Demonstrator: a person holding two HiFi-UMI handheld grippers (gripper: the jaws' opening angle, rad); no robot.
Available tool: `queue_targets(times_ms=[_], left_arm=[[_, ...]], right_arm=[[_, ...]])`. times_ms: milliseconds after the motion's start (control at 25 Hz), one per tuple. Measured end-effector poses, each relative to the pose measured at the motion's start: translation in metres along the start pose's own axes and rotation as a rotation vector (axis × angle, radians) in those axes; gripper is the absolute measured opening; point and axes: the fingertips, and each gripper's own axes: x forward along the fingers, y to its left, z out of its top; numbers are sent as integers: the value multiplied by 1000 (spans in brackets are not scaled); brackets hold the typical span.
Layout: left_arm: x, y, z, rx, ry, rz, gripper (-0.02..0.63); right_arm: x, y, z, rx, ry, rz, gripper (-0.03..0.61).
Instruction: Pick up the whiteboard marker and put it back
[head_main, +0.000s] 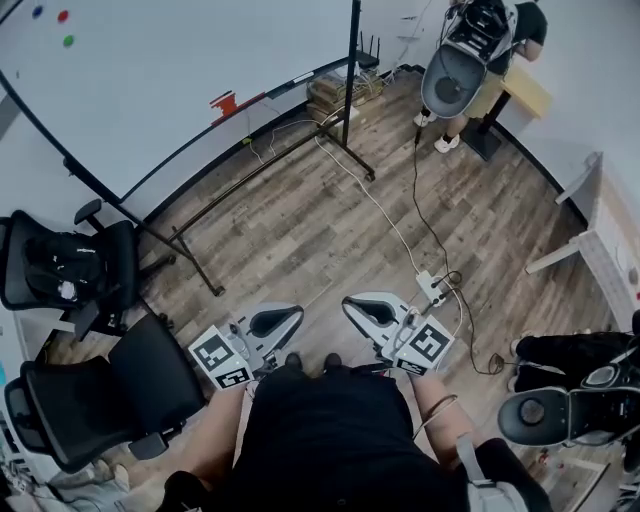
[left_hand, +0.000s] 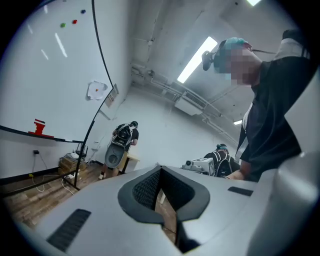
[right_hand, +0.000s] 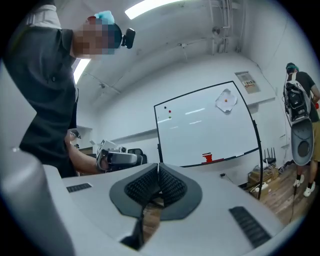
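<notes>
Head view puts the whiteboard (head_main: 150, 80) well ahead and left of both grippers, a red piece (head_main: 225, 102) on its slanting ledge (head_main: 180, 152); the marker itself we cannot make out, though we judge it lies along that ledge. Our left gripper (head_main: 271, 322), the nearer, and right gripper (head_main: 371, 308) are both closed, empty.

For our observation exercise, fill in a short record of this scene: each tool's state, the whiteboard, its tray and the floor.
left tool: shut, empty, held near the body
right tool: shut, empty
whiteboard: on a stand, ahead to the left
tray: red object on it; marker not made out
floor: wood, with power strip and cables
</notes>
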Motion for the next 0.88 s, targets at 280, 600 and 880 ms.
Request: queue_targets(times_ms=[280,600,880], left_arm=[[8,1,-27,-63,54,15,8],[20,66,-29,-117,84,9,8],[48,139,0,-120,29,-86,8]], right_arm=[[-1,3,-29,62,19,36,21],[29,-44,-34,54,73,-21,21],[82,-104,-38,97,138,-51,20]])
